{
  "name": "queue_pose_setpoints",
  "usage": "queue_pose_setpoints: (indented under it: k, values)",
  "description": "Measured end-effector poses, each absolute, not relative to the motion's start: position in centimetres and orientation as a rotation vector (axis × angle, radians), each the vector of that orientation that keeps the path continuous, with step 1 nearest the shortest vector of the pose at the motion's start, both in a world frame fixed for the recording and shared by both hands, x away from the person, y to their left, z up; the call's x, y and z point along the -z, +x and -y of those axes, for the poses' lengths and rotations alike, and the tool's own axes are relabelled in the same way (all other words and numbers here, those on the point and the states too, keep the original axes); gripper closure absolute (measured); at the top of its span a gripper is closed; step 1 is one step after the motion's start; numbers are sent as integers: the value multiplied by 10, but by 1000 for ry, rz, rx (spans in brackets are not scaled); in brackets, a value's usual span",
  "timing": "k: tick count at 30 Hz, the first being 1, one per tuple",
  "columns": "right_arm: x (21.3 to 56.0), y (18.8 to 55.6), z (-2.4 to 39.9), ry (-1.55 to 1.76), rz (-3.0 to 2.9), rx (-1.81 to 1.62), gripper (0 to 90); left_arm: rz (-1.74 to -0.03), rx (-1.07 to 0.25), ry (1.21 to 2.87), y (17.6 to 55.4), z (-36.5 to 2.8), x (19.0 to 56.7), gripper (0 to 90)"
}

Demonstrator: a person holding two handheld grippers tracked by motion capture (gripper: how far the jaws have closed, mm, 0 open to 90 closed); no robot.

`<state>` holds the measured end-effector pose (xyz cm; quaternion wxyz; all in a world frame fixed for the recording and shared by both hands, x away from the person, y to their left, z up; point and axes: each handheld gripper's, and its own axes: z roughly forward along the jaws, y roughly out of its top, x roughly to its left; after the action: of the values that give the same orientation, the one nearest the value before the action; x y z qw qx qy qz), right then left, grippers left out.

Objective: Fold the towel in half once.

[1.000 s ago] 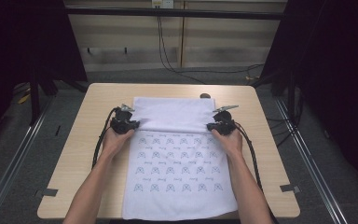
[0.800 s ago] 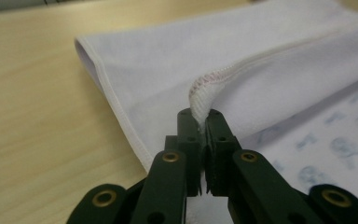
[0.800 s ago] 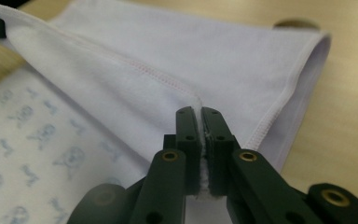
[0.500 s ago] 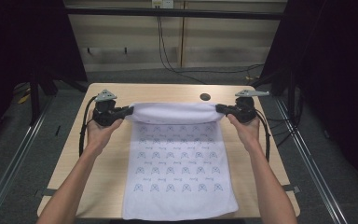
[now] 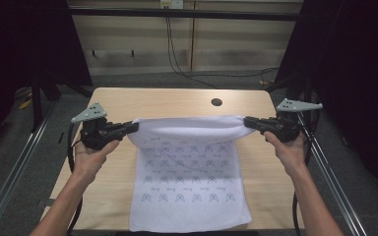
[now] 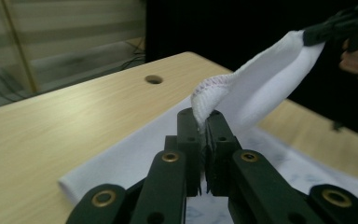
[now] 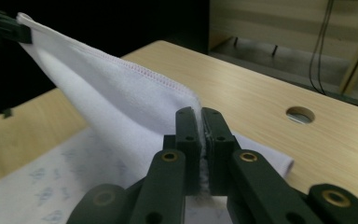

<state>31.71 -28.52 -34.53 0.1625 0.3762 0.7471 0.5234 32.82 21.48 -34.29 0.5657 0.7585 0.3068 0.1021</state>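
1. Left claw pinches one corner of my white printed cloth.
2. Right claw clamps the opposite corner (edge taut between them).
3. Cloth's lower part lies on my light wooden table.

You lifted both grippers off the table and drew them apart. A second ago the left gripper and the right gripper sat low on the cloth, with its folded edge lying flat between their fingertips. That edge rose with the fingertips and pulled taut between them, hanging clear of the table. The near part of the cloth slid a little farther from you on the wood.
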Motion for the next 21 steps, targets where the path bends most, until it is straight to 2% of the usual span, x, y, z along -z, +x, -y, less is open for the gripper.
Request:
queue_pose_setpoints:
  k: [4, 5, 8, 10, 12, 16, 19, 21]
  values:
    - [338, 291, 281, 1003, -2156, -1536, 866, -700, -234, 1801, 308, -221, 351, 867]
    - [349, 276, 276, 983, -2207, -1523, 865, -702, -225, 1812, 302, -222, 359, 867]
    - [365, 266, 274, 988, -2252, -1499, 865, -728, -180, 1857, 290, -224, 387, 867]
    - [397, 253, 276, 1051, -2323, -1468, 865, -745, -146, 1888, 282, -226, 408, 866]
    - [402, 249, 277, 1063, -2340, -1461, 865, -746, -107, 1893, 276, -228, 415, 866]
    - [413, 232, 279, 1075, -2348, -1473, 863, -696, -134, 1903, 255, -224, 411, 866]
    - [427, 218, 279, 1088, -2382, -1455, 855, -621, -174, 1961, 242, -217, 426, 859]
    - [448, 208, 277, 1096, -2473, -1351, 832, -645, -106, 2029, 237, -215, 443, 856]
